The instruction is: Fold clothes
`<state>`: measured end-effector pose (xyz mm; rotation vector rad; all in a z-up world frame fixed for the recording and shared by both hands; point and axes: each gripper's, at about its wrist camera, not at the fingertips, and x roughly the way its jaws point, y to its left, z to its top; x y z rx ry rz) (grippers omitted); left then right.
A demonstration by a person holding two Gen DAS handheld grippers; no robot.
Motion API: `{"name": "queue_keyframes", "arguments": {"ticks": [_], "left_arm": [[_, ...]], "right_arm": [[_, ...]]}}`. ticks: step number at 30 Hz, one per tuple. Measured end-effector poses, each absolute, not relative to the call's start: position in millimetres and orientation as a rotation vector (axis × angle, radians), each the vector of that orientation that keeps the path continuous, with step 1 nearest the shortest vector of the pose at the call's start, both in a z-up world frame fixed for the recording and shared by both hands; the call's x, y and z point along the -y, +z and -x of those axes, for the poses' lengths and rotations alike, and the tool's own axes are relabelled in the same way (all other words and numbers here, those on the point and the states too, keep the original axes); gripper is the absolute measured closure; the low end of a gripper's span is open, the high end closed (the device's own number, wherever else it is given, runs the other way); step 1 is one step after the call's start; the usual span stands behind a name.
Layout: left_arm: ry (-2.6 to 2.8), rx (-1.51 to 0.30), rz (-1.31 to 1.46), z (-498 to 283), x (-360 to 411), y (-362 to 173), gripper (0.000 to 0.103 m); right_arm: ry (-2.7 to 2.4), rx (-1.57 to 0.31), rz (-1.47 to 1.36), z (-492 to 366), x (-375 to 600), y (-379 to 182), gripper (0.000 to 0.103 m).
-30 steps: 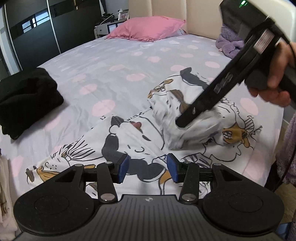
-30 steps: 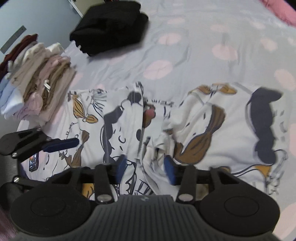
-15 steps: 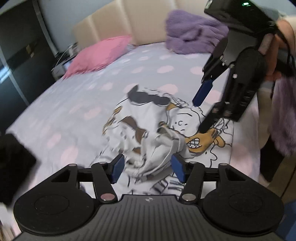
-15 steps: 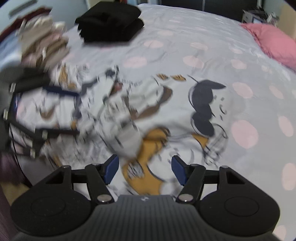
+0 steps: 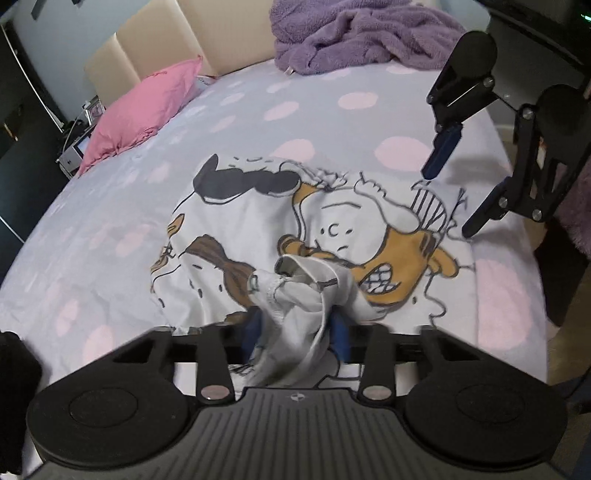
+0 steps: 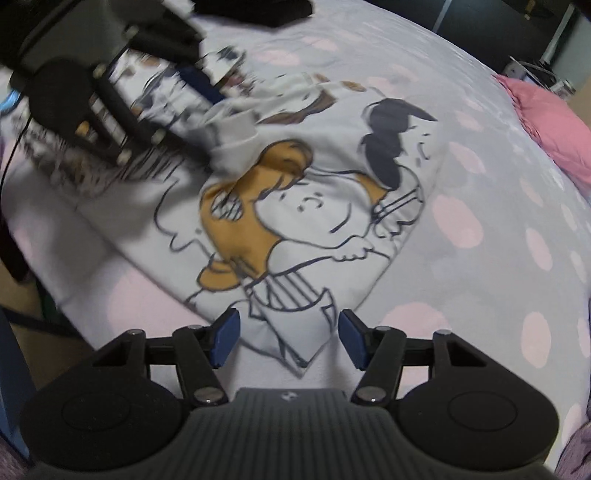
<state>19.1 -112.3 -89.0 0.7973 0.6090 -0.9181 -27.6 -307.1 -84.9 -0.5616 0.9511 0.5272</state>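
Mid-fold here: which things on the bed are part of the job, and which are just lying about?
Part of the job:
cartoon-print shirt
left gripper, jaws just closed on a bunched fold of it
right gripper, jaws open over a corner

Lying about:
pink pillow
purple blanket
black clothes

We record a bed [image 5: 229, 122] with a pale sheet dotted pink and a cream padded headboard [image 5: 155, 51]. A pink pillow [image 5: 144, 110] lies near the headboard; a purple blanket [image 5: 354, 33] is heaped beside it. A dark wardrobe [image 5: 18, 147] stands beyond a cluttered nightstand [image 5: 79, 142]. Light is dim.
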Motion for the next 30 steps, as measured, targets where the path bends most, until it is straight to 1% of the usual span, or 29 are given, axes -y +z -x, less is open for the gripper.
{"name": "queue_keyframes", "arguments": {"ticks": [1, 2, 3, 6, 7, 12, 15, 22, 25, 27, 28, 29, 30], "left_arm": [[-0.908, -0.618, -0.795, -19.8, 111.5, -89.0, 0.087], [-0.898, -0.628, -0.792, -20.5, 110.8, -89.1, 0.093], [-0.889, -0.634, -0.787, -20.7, 109.1, -88.0, 0.095], [-0.857, -0.626, -0.777, -15.8, 99.7, -77.1, 0.096], [-0.846, -0.622, -0.769, -13.5, 96.1, -72.2, 0.096], [-0.858, -0.595, -0.752, 12.7, 81.1, -45.7, 0.097], [-0.889, -0.592, -0.792, 37.0, 83.6, -40.5, 0.097], [-0.901, -0.676, -0.847, 57.7, 90.9, -73.7, 0.097], [-0.898, -0.739, -0.832, 54.9, 89.8, -87.2, 0.095], [-0.911, -0.783, -0.801, 50.8, 86.1, -87.6, 0.087], [-0.92, -0.795, -0.784, 49.4, 83.3, -83.7, 0.084], [-0.928, -0.804, -0.765, 47.7, 80.1, -78.7, 0.079], [-0.934, -0.807, -0.739, 45.3, 76.3, -71.6, 0.072]], "right_arm": [[0.513, -0.946, 0.583, 27.9, 305.4, -86.8, 0.065], [0.496, -0.94, 0.604, 28.0, 303.9, -88.6, 0.083], [0.485, -0.936, 0.597, 26.9, 305.2, -87.1, 0.093], [0.433, -0.926, 0.496, 21.6, 318.6, -73.0, 0.097], [0.405, -0.928, 0.465, 20.2, 324.0, -68.8, 0.1], [0.299, -0.963, 0.314, 16.1, 353.5, -58.9, 0.101], [0.287, -0.993, 0.308, 19.3, 356.0, -61.2, 0.101], [0.293, -1.059, 0.323, 17.3, 355.9, -71.2, 0.101], [0.3, -1.085, 0.339, 13.4, 354.0, -74.7, 0.101], [0.299, -1.096, 0.352, 13.2, 353.7, -73.3, 0.097], [0.297, -1.099, 0.354, 12.1, 354.8, -71.0, 0.096], [0.293, -1.1, 0.352, 12.6, 355.6, -67.1, 0.096], [0.297, -1.094, 0.336, 13.5, 357.0, -61.8, 0.09]]}}
